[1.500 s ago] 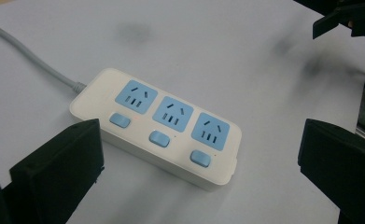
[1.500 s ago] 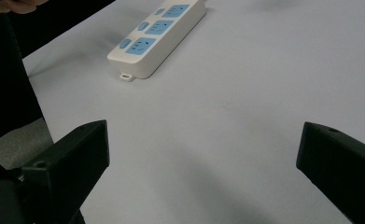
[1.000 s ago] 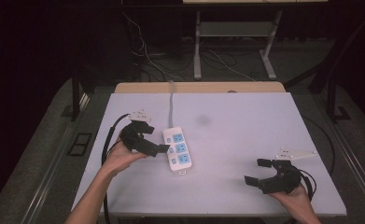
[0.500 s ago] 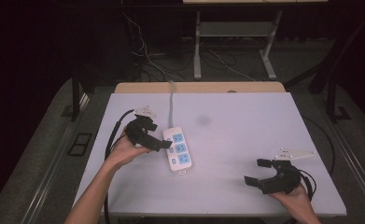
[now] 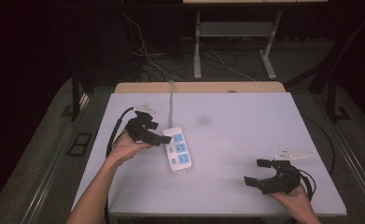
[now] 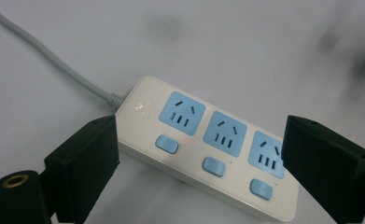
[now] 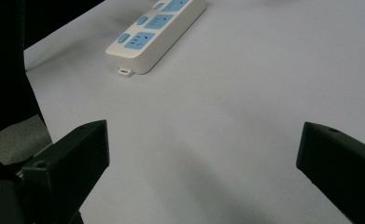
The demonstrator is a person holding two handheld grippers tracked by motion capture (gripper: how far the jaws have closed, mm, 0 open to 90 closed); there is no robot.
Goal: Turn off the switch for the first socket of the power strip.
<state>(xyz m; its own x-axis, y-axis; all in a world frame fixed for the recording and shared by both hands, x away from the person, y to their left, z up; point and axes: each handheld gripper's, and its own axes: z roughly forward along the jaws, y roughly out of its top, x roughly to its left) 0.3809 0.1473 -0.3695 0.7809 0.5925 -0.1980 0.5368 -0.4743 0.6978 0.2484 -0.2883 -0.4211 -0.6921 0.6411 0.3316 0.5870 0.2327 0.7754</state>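
A white power strip (image 5: 178,149) with three blue sockets and three blue switches lies left of centre on the white table (image 5: 245,116). Its grey cord (image 5: 171,102) runs off over the back edge. My left gripper (image 5: 159,132) hovers open at the strip's near-left end. In the left gripper view the strip (image 6: 203,144) and its cord (image 6: 54,65) lie between the spread jaws of that gripper (image 6: 203,161), and contact cannot be told. My right gripper (image 5: 253,171) stands open near the front right, holding nothing. The right gripper view (image 7: 203,158) has the strip (image 7: 157,32) farther off.
A wooden strip (image 5: 199,87) borders the table's back edge. A faint dark smudge (image 5: 202,120) marks the table right of the power strip. Behind the table are loose cables (image 5: 227,63) and a metal desk frame (image 5: 197,42) on the dark floor.
My left gripper has moved slightly farther back and right, closer to the power strip's end. The right gripper and the strip have stayed put.
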